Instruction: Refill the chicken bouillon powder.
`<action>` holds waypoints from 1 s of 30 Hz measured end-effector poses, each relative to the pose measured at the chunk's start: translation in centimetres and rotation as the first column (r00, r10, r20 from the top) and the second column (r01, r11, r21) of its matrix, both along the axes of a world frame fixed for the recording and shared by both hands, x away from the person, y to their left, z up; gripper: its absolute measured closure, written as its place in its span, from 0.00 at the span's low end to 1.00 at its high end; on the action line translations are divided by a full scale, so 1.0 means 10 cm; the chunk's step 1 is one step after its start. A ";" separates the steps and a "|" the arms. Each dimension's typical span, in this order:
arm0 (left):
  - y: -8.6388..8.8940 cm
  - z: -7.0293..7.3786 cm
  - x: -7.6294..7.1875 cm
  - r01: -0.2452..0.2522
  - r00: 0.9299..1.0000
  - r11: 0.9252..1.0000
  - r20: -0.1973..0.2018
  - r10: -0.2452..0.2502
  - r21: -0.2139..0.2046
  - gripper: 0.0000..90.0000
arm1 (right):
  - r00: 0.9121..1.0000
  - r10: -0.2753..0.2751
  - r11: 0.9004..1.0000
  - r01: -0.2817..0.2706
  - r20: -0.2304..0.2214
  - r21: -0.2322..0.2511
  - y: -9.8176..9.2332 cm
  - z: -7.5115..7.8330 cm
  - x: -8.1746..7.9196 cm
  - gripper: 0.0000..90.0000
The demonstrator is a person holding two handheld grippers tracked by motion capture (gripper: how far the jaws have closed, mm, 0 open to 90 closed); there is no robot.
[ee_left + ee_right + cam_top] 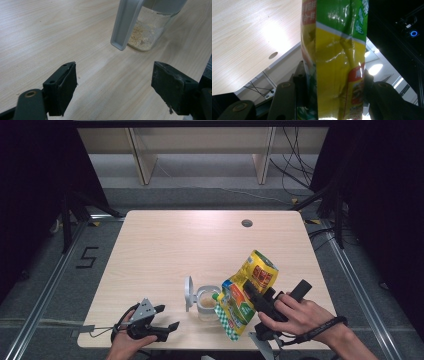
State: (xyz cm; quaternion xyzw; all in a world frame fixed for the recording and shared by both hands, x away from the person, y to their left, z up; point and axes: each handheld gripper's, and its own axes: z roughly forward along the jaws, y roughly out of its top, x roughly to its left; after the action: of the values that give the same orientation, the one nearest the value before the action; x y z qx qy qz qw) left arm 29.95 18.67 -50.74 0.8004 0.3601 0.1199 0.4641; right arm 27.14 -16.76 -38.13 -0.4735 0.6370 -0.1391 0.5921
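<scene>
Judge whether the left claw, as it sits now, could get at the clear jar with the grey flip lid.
Probably yes. The left claw is open and empty, and bare wooden table lies between it and the clear jar. The tilted yellow-green pouch in the right claw hangs over the jar's far side.

Overhead light glares pale on the table (pixel 269 35) and the pouch (pixel 337 37), while the surroundings stay dark.
</scene>
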 end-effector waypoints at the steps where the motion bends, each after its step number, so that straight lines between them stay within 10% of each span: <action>1: 0.00 0.00 0.00 0.000 1.000 1.000 -0.004 0.000 0.001 0.22 | 1.000 -0.001 1.000 0.001 0.000 0.000 0.00 0.00 0.00 0.64; 30: 0.03 -0.01 0.02 -0.005 1.000 1.000 0.006 0.005 0.010 0.22 | 1.000 -0.001 1.000 0.001 -0.010 0.019 -0.02 -0.02 0.01 0.64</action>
State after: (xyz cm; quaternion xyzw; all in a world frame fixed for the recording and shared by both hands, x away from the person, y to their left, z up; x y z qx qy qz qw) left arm 30.12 18.93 -50.80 0.8013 0.3600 0.1253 0.4611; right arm 27.20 -16.94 -38.35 -0.4683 0.6417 -0.1311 0.5931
